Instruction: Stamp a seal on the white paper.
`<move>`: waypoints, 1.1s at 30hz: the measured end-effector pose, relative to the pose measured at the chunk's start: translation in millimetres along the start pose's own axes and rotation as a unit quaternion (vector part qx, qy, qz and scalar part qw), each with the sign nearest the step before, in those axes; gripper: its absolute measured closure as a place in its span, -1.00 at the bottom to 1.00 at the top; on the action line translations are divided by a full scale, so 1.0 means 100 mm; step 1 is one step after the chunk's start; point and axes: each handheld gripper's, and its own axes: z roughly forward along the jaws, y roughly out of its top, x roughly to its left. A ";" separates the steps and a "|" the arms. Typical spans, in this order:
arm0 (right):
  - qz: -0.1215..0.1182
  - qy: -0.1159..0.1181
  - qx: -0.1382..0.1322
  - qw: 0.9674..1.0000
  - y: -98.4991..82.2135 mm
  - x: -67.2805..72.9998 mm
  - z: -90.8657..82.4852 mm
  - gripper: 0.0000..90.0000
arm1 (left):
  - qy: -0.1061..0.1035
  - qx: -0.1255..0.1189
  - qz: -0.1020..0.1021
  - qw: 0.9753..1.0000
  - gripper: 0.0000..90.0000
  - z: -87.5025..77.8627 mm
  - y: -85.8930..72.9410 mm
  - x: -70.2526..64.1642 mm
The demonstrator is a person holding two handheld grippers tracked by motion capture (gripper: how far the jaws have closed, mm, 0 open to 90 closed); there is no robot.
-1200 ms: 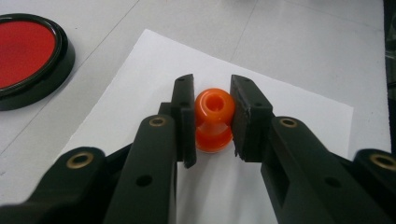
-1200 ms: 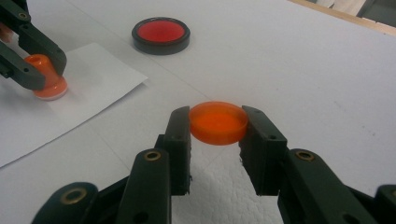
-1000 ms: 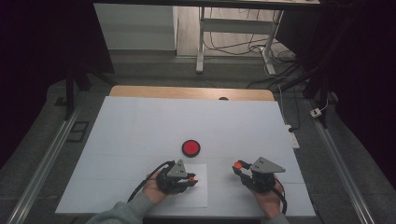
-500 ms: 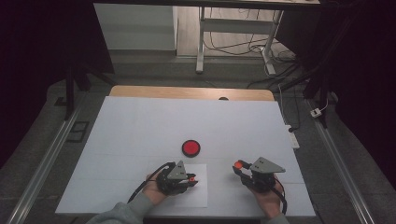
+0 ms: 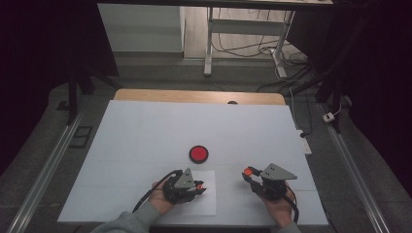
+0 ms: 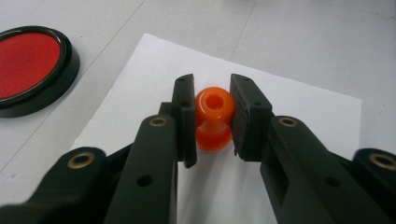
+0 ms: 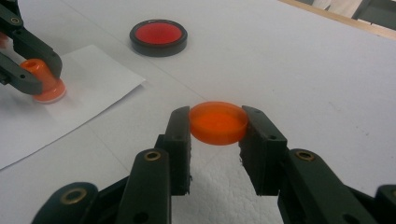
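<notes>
The left gripper (image 6: 212,119) pinches an orange stamp (image 6: 214,119) by its knobbed handle, one black jaw on each side of the knob. The stamp stands upright with its wider base on a white sheet (image 6: 299,107) directly below the jaws. Ahead and to the left of this gripper lies a round red pad (image 6: 28,65) in a black rim, on the table (image 6: 327,37) just off the sheet's edge.

The right gripper (image 7: 217,126) pinches a flat orange cap (image 7: 218,122) by its rim, holding it level between the jaw tips, above the bare table. In the right gripper view the pad sits farther ahead and a little left of the cap, and the left gripper with the stamp sits well off to the left on the sheet.

In the high view both hands rest near the table's front edge, the left gripper (image 5: 197,187) over the sheet (image 5: 204,204) and the right gripper (image 5: 250,174) beside it, off the sheet, with the pad (image 5: 198,153) ahead of and between them.
</notes>
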 end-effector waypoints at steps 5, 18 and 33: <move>0.001 0.000 -0.003 1.000 0.00 0.01 0.00 0.43 | -0.001 -0.001 -0.001 1.000 0.62 0.00 0.00 0.00; 0.001 -0.001 -0.005 1.000 0.01 0.01 -0.02 0.43 | -0.002 -0.005 -0.001 1.000 0.62 0.00 -0.02 0.00; 0.015 0.010 -0.016 1.000 0.02 0.00 -0.03 0.43 | -0.017 -0.082 -0.062 0.995 0.62 -0.20 0.08 0.19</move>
